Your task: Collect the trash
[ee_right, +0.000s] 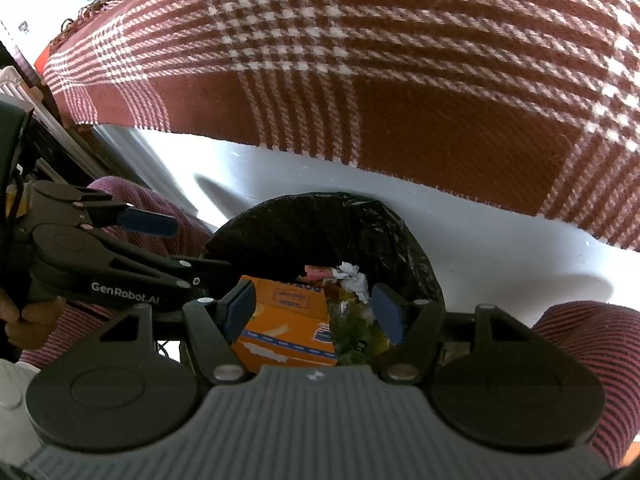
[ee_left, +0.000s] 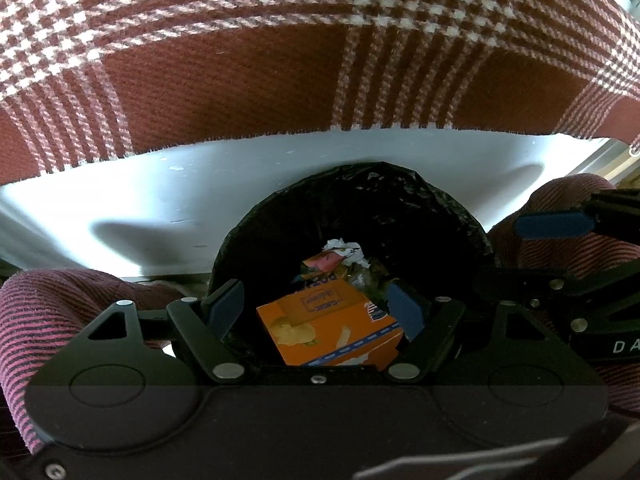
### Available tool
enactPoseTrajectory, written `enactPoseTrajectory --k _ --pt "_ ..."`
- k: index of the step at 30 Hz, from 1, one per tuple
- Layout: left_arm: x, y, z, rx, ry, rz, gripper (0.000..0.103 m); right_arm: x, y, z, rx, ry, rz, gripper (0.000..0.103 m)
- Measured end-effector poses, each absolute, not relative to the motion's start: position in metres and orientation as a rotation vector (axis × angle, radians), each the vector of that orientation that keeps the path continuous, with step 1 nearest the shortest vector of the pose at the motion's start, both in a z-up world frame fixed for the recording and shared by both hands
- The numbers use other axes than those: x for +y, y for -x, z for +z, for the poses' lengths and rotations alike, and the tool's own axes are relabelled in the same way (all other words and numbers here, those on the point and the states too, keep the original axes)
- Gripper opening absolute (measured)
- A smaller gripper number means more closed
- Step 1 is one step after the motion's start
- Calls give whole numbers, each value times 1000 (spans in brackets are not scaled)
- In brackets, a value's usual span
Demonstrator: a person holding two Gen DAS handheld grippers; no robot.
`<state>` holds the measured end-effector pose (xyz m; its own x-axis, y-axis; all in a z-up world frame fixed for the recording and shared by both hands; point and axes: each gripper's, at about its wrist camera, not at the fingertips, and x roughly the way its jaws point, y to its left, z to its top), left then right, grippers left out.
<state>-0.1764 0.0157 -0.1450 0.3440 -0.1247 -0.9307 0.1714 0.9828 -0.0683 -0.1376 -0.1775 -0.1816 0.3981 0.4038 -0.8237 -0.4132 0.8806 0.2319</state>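
A bin lined with a black bag (ee_left: 420, 208) (ee_right: 304, 224) stands on the pale floor below both grippers. Inside lie an orange snack box (ee_left: 328, 324) (ee_right: 280, 324), a crumpled white tissue (ee_left: 346, 250) (ee_right: 354, 278), a pink wrapper (ee_left: 324, 262) (ee_right: 318, 271) and greenish wrappers (ee_right: 356, 332). My left gripper (ee_left: 314, 306) hangs open over the bin mouth with nothing between its fingers. My right gripper (ee_right: 314, 308) is open over the same bin, also holding nothing. Each gripper shows from the side in the other's view: the left one (ee_right: 148, 220), the right one (ee_left: 556, 226).
A brown and white checked cloth (ee_left: 280, 52) (ee_right: 400, 60) hangs over the table edge just behind the bin. The person's knees in pink-striped trousers (ee_left: 52, 320) (ee_right: 592, 344) flank the bin. A white radiator (ee_right: 12, 80) shows at far left.
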Motion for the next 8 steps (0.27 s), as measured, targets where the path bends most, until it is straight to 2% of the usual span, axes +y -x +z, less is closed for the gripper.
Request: enactPoseTrajectory --k 8 --pt "12 182 -135 1165 -61 -226 77 -178 139 -182 1038 12 517 76"
